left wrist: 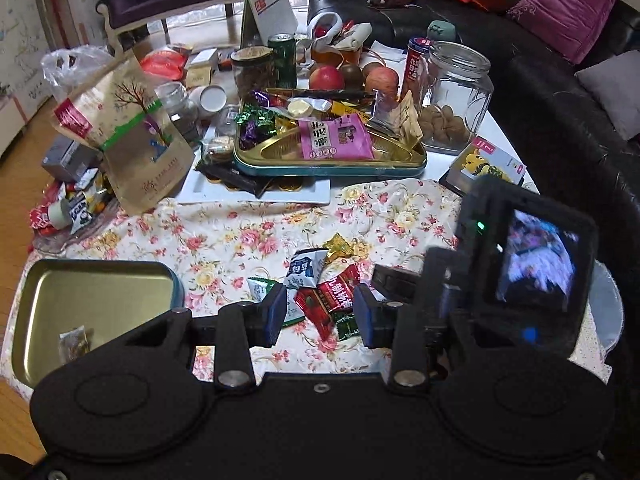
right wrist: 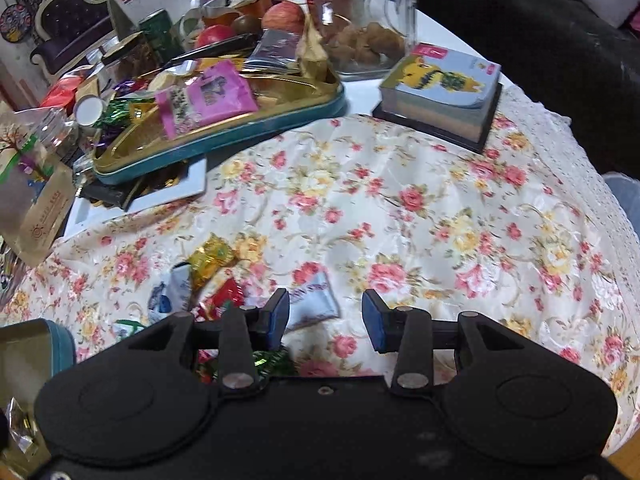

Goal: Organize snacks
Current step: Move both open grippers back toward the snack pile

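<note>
In the left wrist view, our left claw (left wrist: pixel 320 316) hangs over a small heap of wrapped snacks (left wrist: pixel 320 292) on the flowered cloth (left wrist: pixel 224 236) of the tabletop. Its jaws stand about half open and the pads press on nothing; a red packet (left wrist: pixel 334 294) lies between and below them, but we cannot tell if a pad touches it. At nine o'clock from the heap sits an open tin (left wrist: pixel 96 304) with a gold inside, almost empty, with one small packet in it. At twelve o'clock, further back, a teal tray (left wrist: pixel 332 164) is already full of sweets.

In the right wrist view, our right claw (right wrist: pixel 325 316) is also partly open and holds nothing. A pale blue sachet (right wrist: pixel 314 300) lies flat just beside its left pad, and the other snacks are at nine to ten o'clock from the claw.

We judge these snacks are very light, with thin, slippery, crinkly wrappers. The flat sachet gives little edge, so we would pinch it at a raised corner or a sealed end. The cloth is soft and may come up with the pads.
</note>
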A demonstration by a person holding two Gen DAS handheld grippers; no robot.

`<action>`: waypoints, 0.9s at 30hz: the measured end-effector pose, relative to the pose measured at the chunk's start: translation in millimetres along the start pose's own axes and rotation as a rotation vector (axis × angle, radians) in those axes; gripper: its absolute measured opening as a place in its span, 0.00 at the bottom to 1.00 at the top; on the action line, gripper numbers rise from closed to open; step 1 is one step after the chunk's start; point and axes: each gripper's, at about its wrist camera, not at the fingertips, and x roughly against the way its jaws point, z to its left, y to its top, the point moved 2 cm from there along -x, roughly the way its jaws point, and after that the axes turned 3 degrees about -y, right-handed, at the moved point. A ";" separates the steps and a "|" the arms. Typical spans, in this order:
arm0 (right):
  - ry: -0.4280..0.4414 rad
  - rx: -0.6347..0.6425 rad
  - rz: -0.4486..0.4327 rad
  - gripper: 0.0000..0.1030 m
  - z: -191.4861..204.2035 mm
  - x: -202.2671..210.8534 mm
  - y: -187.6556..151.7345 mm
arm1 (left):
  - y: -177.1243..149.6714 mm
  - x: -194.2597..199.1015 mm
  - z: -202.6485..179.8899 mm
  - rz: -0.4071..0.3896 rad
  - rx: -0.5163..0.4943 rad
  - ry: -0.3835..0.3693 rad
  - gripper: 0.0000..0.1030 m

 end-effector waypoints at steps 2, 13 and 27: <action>0.022 0.009 -0.002 0.41 10.7 -1.3 5.2 | 1.1 3.7 2.8 -0.016 0.003 0.014 0.43; 0.107 -0.014 0.005 0.41 58.6 -34.2 22.7 | 10.0 -10.8 45.4 0.154 0.109 0.068 0.43; 0.014 0.223 0.013 0.41 98.1 -60.2 1.2 | 14.0 -16.0 56.0 0.218 0.102 0.065 0.43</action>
